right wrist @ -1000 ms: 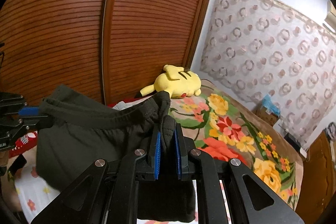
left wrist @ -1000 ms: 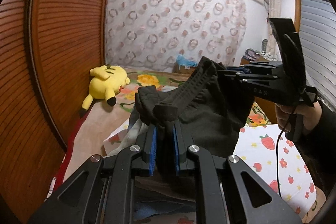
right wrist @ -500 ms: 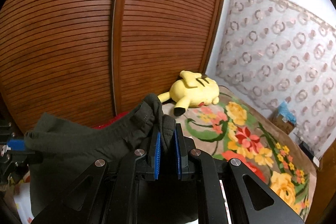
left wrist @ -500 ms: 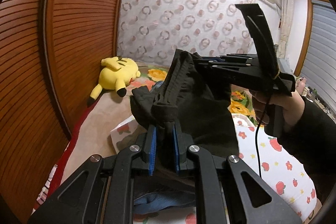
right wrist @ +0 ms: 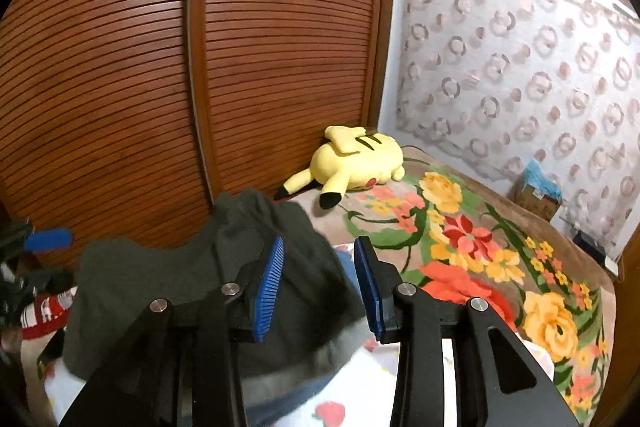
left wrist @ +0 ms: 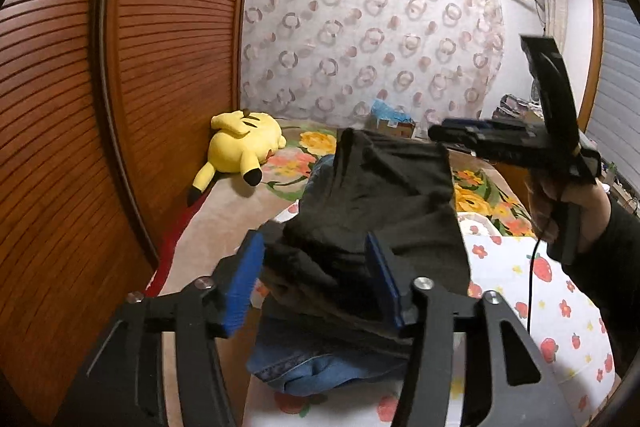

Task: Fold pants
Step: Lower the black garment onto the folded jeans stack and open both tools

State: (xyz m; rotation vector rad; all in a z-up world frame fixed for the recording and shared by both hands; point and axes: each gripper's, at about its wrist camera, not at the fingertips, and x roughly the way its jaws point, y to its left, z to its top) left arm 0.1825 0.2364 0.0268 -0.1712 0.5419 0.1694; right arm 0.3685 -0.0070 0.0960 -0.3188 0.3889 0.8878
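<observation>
Dark olive pants (left wrist: 380, 211) hang loose in the air over the bed, falling onto a pile with blue jeans (left wrist: 320, 363). My left gripper (left wrist: 312, 279) is open, its blue pads (left wrist: 244, 287) spread on either side of the dropping cloth. My right gripper (right wrist: 318, 283) is open too; the pants (right wrist: 168, 287) sag to its left and below. In the left wrist view the right gripper (left wrist: 452, 135) stands at the pants' upper right corner, held by a hand (left wrist: 560, 203).
A yellow plush toy (left wrist: 244, 143) lies at the head of the bed by the wooden slatted wardrobe (left wrist: 120, 87). A flowered blanket (right wrist: 460, 235) and a strawberry-print sheet (left wrist: 540, 287) cover the bed. A patterned curtain (left wrist: 360, 59) hangs behind.
Both grippers were shut on the pants' waistband and held it up; now both have opened and let go. The pants are dropping toward the pile.
</observation>
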